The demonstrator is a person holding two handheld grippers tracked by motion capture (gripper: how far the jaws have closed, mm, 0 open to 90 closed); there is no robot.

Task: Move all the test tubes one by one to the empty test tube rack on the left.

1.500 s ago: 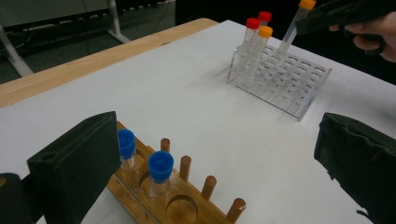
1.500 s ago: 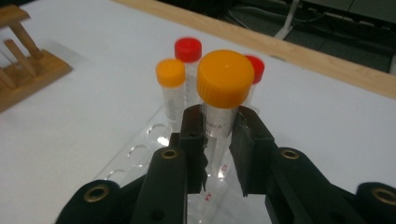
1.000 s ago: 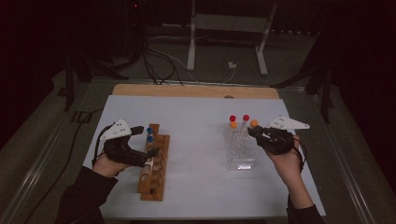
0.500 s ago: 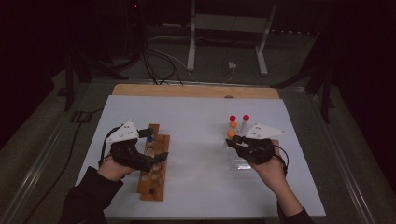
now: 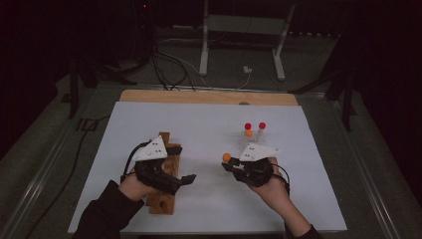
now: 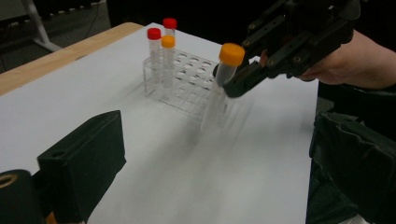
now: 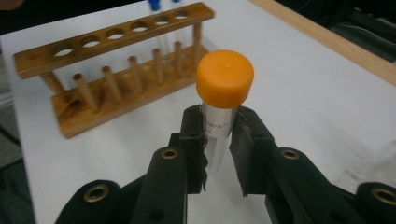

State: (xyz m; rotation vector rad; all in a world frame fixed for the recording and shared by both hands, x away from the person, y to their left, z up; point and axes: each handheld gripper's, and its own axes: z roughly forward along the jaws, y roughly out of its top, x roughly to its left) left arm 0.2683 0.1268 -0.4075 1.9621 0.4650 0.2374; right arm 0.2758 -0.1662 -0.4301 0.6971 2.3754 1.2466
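My right gripper point(image 5: 229, 164) point(image 7: 217, 128) is shut on an upright clear tube with an orange cap point(image 5: 227, 157) point(image 7: 224, 78), held just below the cap. It hangs above the white table between the two racks. The left gripper view shows this tube point(image 6: 223, 74) tilted in the right gripper point(image 6: 236, 81). My left gripper point(image 5: 188, 178) hovers beside the wooden rack point(image 5: 166, 172) point(image 7: 116, 74); in its own view the jaws stand wide apart with nothing between them. The clear rack point(image 5: 251, 144) point(image 6: 187, 84) holds two red-capped tubes and one orange-capped tube point(image 6: 167, 42).
A blue-capped tube point(image 7: 154, 4) stands at the wooden rack's far end. The white table sheet point(image 5: 209, 124) has a wooden strip point(image 5: 209, 97) along its far edge. Cables and a stand's legs point(image 5: 241, 45) lie on the floor beyond.
My right gripper has carried the orange-capped tube left and nearer, away from the clear rack. My left gripper has moved right and nearer, alongside the wooden rack.
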